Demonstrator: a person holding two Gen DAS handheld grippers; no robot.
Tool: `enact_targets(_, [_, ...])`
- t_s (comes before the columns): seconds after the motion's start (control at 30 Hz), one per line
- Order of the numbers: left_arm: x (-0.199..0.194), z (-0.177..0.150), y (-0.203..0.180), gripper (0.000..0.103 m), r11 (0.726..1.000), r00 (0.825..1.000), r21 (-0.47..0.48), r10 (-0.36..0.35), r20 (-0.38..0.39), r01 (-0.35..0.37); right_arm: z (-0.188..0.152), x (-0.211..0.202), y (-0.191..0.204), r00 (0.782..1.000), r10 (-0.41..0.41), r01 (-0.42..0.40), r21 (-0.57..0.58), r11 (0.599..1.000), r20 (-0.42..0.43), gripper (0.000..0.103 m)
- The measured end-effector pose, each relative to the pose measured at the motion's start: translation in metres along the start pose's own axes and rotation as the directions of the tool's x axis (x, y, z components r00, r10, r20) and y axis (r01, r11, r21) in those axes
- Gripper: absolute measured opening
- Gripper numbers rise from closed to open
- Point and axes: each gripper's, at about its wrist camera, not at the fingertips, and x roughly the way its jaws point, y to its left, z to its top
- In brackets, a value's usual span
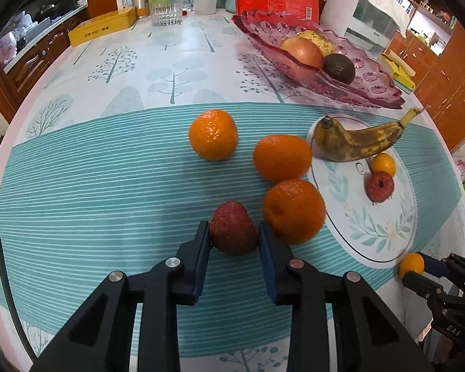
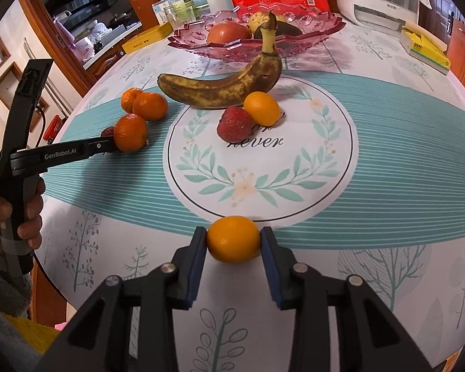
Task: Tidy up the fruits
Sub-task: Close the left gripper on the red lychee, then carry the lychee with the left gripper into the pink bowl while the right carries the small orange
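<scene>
The left gripper [image 1: 234,232] is clamped on a dark red strawberry-like fruit [image 1: 233,228] low in the centre of its view, touching the nearest of three oranges [image 1: 294,211]. The right gripper [image 2: 233,240] pinches a small yellow-orange fruit [image 2: 233,239] at the lower centre of its view, just below the printed circle [image 2: 325,186] on the tabletop [image 1: 108,155]. Both fruits seem to rest on the cloth still, so neither is lifted. Inside the circle lie a spotted banana [image 2: 220,88], another red fruit [image 2: 234,124] and another small yellow one [image 2: 261,108]. The pink glass tray [image 1: 372,93] at upper right already holds an apple [image 1: 302,51] and an avocado [image 1: 338,68]. I judge sorting is barely underway: most fruit remains loose.
</scene>
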Motion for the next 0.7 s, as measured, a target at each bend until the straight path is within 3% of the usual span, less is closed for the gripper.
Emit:
enact_targets(0.3, [-0.039,0.003,-0.007,0.029,1.000,0.999,0.000,-0.024,0.038,0.024,0.015,-0.019,0.005,0.999,0.007,-0.006,-0.010,1.000,0.054,0.035])
enact_targets(0.7, [-0.125,0.048,-0.038,0.029,0.997,0.984,0.073,-0.027,0.176,0.015,0.064,-0.079,0.021,0.975,0.016,-0.001,-0.066,0.998,0.220,0.035])
